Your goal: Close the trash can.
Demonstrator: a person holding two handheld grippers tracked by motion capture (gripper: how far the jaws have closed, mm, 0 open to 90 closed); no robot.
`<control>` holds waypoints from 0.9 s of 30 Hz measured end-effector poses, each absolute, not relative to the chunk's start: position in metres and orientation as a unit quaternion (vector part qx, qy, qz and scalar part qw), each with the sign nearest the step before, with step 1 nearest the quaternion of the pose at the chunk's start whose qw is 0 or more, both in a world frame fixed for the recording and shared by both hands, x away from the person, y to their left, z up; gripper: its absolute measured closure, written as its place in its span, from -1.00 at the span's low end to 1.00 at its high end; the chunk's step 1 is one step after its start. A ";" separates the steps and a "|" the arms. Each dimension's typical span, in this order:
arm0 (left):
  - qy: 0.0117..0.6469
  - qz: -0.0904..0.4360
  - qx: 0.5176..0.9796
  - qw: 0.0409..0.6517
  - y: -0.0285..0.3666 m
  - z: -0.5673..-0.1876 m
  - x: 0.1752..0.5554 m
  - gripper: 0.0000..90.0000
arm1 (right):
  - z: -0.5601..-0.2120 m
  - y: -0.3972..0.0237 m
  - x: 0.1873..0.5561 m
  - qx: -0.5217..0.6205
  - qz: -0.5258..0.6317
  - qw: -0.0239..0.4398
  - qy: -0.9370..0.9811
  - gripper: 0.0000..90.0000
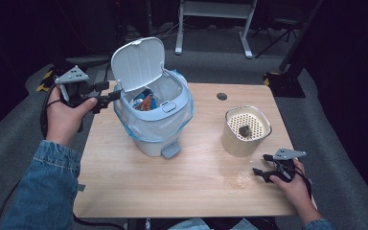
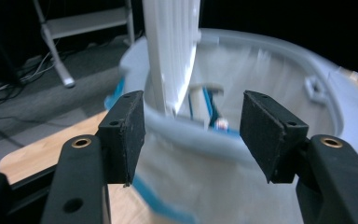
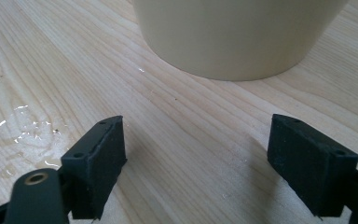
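A pale blue pedal bin [image 1: 153, 129] lined with a bag stands on the table's left half, its white lid [image 1: 138, 63] raised upright. Colourful rubbish lies inside. My left gripper [image 1: 111, 93] hovers at the bin's left rim, open and empty. In the left gripper view its jaws [image 2: 193, 135] frame the lid's edge [image 2: 172, 46] and the bin's rim [image 2: 279, 74] without touching them. My right gripper [image 1: 260, 164] rests low at the front right, open with nothing between its pads [image 3: 196, 158]. It points at a cream pot [image 1: 246, 130] whose wall [image 3: 237, 32] stands just beyond.
The cream pot has a perforated insert with a small dark lump on it. A wet patch [image 1: 239, 181] glistens on the wooden table [image 1: 172, 187], left of the right gripper [image 3: 23, 130]. A cable hole [image 1: 222, 96] lies at the back. A white desk frame [image 1: 215, 19] stands beyond.
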State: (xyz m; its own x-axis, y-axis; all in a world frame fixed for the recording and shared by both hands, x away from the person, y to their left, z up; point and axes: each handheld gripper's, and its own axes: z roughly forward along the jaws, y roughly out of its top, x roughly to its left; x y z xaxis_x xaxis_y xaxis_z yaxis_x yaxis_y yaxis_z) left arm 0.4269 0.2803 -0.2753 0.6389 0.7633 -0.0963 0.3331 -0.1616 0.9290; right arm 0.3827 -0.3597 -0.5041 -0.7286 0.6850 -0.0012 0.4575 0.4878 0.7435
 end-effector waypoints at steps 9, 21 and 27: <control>0.353 0.231 0.730 0.538 0.263 -0.261 0.440 -0.04 | -0.504 -0.360 0.383 0.336 0.378 0.150 0.849 -0.57; 0.329 0.257 0.743 0.523 0.249 -0.246 0.426 0.11 | -0.504 -0.360 0.383 0.336 0.378 0.150 0.849 -0.57; 0.301 0.245 0.751 0.534 0.232 -0.236 0.412 0.11 | -0.504 -0.360 0.383 0.336 0.378 0.150 0.849 -0.57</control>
